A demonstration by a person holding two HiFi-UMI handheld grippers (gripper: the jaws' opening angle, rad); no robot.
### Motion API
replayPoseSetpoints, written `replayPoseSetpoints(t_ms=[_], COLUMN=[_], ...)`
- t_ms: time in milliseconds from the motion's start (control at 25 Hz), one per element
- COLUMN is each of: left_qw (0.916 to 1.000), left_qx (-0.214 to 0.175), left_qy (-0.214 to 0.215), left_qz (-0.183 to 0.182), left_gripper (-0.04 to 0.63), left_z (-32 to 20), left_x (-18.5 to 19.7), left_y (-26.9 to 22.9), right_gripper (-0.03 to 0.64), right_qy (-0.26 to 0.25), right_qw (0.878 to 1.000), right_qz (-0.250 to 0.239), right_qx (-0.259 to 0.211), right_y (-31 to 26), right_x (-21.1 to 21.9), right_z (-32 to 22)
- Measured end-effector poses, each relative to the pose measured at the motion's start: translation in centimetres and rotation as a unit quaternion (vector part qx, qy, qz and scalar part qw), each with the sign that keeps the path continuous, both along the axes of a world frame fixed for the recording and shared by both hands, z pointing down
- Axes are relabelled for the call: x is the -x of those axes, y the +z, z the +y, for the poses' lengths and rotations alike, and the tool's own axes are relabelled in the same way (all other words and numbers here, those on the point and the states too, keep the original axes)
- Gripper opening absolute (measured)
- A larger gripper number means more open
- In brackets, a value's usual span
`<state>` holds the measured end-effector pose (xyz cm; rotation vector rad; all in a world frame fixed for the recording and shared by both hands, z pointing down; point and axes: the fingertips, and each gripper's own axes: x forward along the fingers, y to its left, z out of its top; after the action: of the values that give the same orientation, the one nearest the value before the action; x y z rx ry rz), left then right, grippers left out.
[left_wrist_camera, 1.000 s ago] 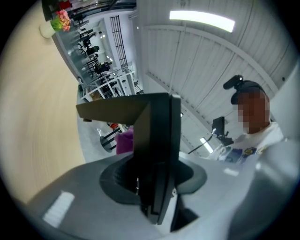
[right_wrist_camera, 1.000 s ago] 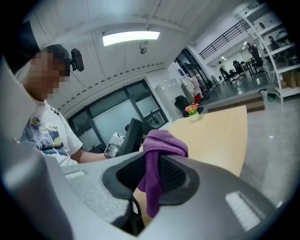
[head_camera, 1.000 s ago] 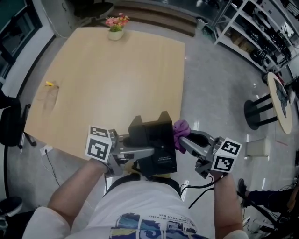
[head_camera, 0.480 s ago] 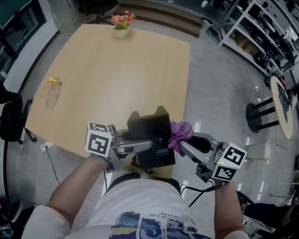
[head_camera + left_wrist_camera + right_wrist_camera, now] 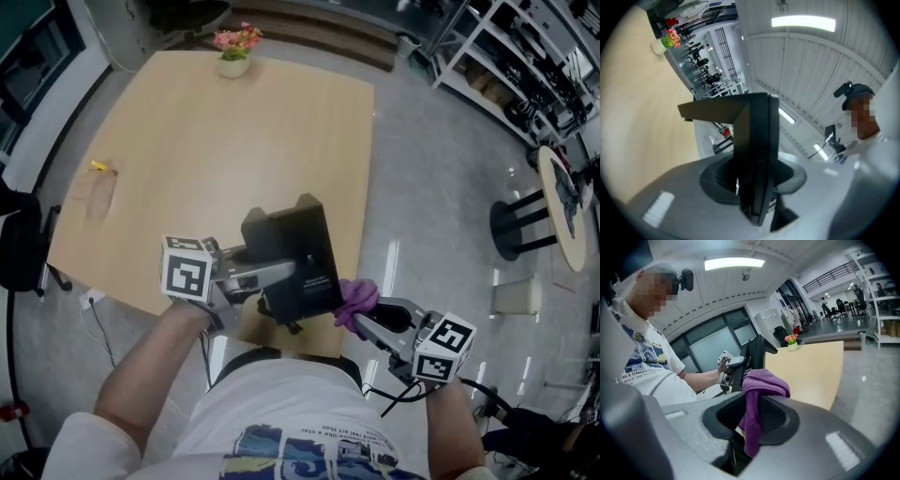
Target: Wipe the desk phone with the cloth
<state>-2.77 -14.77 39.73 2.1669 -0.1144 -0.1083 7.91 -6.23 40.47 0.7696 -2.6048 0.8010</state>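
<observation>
Holding one black phone (image 5: 292, 251) in my left gripper (image 5: 267, 279), I have its jaws standing partway apart, with both pads pressed on the phone's thin edge; the left gripper view shows the body rising upright between them. The phone hangs clear of the one wooden table (image 5: 225, 150), tilted, over the table's near edge and just in front of my torso, with its labelled face turned up toward the head view.

My right gripper (image 5: 367, 317) has its jaws drawn close on one purple cloth (image 5: 355, 298). A fold of the cloth is pinched between the pads, while the rest bunches above them. The bunch lies against the phone's near right corner, as far as the head view shows.

Counts:
- Grippers: two, each with one marker cube, left (image 5: 187, 278) and right (image 5: 442, 349).
- On the table: one flower pot (image 5: 232, 53) at the far edge and one small yellow item (image 5: 98, 168) near the left edge, the two well apart.
- On the floor to the right: one black stool (image 5: 520, 225) and one pale box (image 5: 517, 296).
</observation>
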Motion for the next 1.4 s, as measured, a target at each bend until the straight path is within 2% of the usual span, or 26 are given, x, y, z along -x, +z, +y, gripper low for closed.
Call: replayPoseSetpoints(t_ms=[200,280,520,680,1080,1240,1400], left_qw=[0.9996,0.9993,0.9987,0.9990,0.9992,0.9992,0.9968], left_qx=[0.006,0.007,0.009,0.009,0.014,0.015,0.015], left_qy=[-0.026,-0.036,-0.050,-0.040,-0.020,0.009,0.056], left_qz=[-0.006,-0.006,-0.002,-0.016,-0.030,-0.035,-0.054], left_gripper=[0.178,0.178,0.178,0.178,0.177,0.177,0.178], left_z=[-1.0,-1.3,-1.6,-0.9,0.2,0.5,0.7], left_x=[-0.2,-0.3,-1.2,-1.1,0.6,0.6,-0.2], left_y=[0.2,0.3,0.4,0.7,2.4,3.7,6.0], right_gripper=[0.086,0.086,0.086,0.086,0.086,0.086,0.086], right_qy=[0.005,-0.016,-0.110,-0.137,-0.061,-0.002,0.054], right_qw=[0.999,0.998,0.992,0.987,0.992,0.993,0.992], right_qz=[0.036,0.052,0.065,0.088,0.112,0.114,0.106], right_qx=[0.013,0.014,-0.004,-0.004,-0.013,-0.023,-0.027], right_y=[2.1,2.9,3.6,4.4,3.7,2.7,2.1], right_x=[-0.9,0.0,6.2,6.5,0.2,-2.6,-4.4], right_z=[1.4,2.3,4.0,4.3,0.9,-0.9,-1.5])
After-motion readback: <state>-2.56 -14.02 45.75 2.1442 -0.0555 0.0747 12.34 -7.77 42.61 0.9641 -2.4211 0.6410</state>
